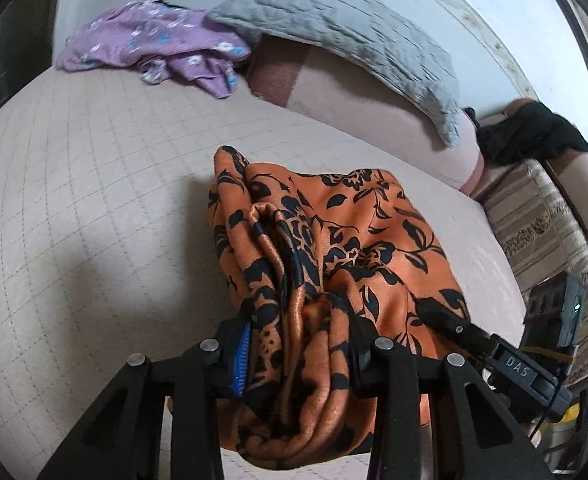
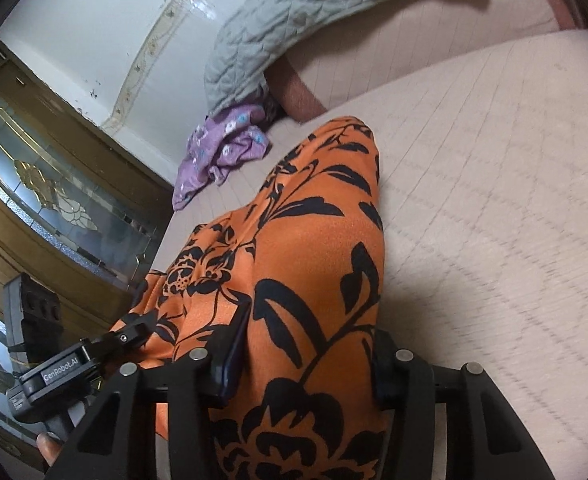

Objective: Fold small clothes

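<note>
Bunching between both clamped tools, the orange floral garment (image 1: 334, 240) hides the left gripper (image 1: 298, 344) and right gripper (image 2: 310, 364) fingertips, its lower edge cut off.

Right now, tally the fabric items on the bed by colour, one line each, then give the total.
Orange with black flowers: 1, the garment both grippers hold
Purple with small flowers: 1, the crumpled garment near the pillow
Grey: 1, the quilted pillow
Black: 1, the dark cloth at the far edge
Total: 4

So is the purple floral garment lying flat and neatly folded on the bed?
No, the purple garment lies crumpled beside the grey pillow.
</note>
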Available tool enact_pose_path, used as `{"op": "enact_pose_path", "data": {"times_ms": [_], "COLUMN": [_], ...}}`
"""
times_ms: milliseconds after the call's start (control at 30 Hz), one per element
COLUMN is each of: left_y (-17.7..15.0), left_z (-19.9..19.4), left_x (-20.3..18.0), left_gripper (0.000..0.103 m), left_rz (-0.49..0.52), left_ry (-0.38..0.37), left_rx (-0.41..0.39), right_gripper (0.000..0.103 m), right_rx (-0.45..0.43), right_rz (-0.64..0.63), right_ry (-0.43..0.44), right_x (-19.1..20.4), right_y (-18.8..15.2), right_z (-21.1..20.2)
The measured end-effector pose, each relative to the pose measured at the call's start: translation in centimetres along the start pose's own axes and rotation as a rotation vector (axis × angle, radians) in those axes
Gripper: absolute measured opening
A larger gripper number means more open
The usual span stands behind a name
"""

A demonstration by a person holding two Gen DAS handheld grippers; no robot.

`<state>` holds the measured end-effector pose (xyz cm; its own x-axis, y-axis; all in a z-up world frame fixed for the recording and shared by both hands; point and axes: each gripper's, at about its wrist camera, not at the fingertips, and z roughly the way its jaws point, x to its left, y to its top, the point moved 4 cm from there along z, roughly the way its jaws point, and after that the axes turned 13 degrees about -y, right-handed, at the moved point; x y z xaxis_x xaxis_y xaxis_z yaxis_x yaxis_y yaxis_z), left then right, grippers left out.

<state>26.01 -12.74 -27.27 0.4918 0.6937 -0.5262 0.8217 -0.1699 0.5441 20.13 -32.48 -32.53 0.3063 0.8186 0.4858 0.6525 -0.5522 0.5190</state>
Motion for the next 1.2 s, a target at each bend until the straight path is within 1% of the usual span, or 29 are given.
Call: {"op": "enact_pose_path", "data": {"times_ms": [100, 167, 200, 267, 400, 500, 600, 700, 767, 800, 833, 900, 1000, 1067, 1100, 1167, 1200], "left_y": [-0.7, -1.7, -2.0, -3.4, -5.3, -5.7, -5.2, -4.6, -4.1, -4.0, -4.0, -4.6, -6.0, -6.8, -7.0, -6.8, -6.8], "left_z": [0.8, 1.4, 1.6, 2.0, 2.5, 2.5, 2.5, 2.1, 1.6, 1.4, 1.3, 1.8, 3.6, 4.8, 5.0, 4.7, 4.3], "left_x": [-1.3, -2.4, -2.9, -4.8, -7.1, -7.5, -6.5, -4.2, -2.7, -2.0, -1.5, -1.1, -0.5, -0.2, -0.2, -0.9, -1.9], "left_gripper": [0.037, 0.037, 0.037, 0.037, 0.037, 0.037, 0.038, 0.045, 0.050, 0.058, 0.074, 0.087, 0.089, 0.089, 0.089, 0.074, 0.058], "left_rz": [0.019, 0.036, 0.035, 0.093, 0.154, 0.160, 0.128, 0.025, -0.029, -0.041, -0.042, -0.048, -0.093, -0.118, -0.114, -0.057, -0.010], "left_ry": [-0.007, -0.024, -0.018, -0.001, 0.020, 0.036, 0.056, 0.055, 0.035, 0.030, 0.035, 0.049, -0.014, -0.052, -0.047, -0.045, -0.051], "left_rx": [0.034, 0.066, 0.079, 0.100, 0.126, 0.122, 0.118, 0.122, 0.117, 0.115, 0.120, 0.154, 0.248, 0.293, 0.290, 0.262, 0.246], "right_gripper": [0.051, 0.051, 0.050, 0.050, 0.049, 0.049, 0.049, 0.049, 0.049, 0.049, 0.050, 0.052, 0.054, 0.055, 0.055, 0.055, 0.055], "right_rx": [-0.025, -0.027, -0.024, -0.002, 0.004, 0.009, 0.008, 0.029, 0.055, 0.065, 0.074, 0.097, 0.118, 0.127, 0.128, 0.122, 0.115], "right_rz": [-0.021, -0.036, -0.040, -0.043, -0.068, -0.058, -0.045, -0.022, 0.011, 0.026, 0.037, 0.062, 0.105, 0.128, 0.131, 0.129, 0.124], "right_ry": [-0.026, -0.042, -0.048, -0.048, -0.069, -0.075, -0.078, -0.093, -0.092, -0.088, -0.083, -0.076, -0.062, -0.060, -0.064, -0.070, -0.074], "right_x": [-1.0, -1.9, -2.4, -3.5, -4.7, -5.6, -5.9, -6.3, -6.7, -7.0, -7.1, -7.5, -7.9, -7.9, -7.8, -7.7, -7.6], "right_y": [-0.1, -0.4, -0.7, -1.6, -3.6, -4.3, -4.4, -4.3, -4.1, -4.0, -3.7, -3.6, -3.5, -3.4, -3.4, -3.4, -3.4], "right_z": [-1.7, -2.5, -2.9, -3.6, -5.3, -5.8, -5.6, -4.7, -3.8, -3.5, -3.1, -2.4, -1.4, -0.9, -0.7, -0.7, -0.7]}}
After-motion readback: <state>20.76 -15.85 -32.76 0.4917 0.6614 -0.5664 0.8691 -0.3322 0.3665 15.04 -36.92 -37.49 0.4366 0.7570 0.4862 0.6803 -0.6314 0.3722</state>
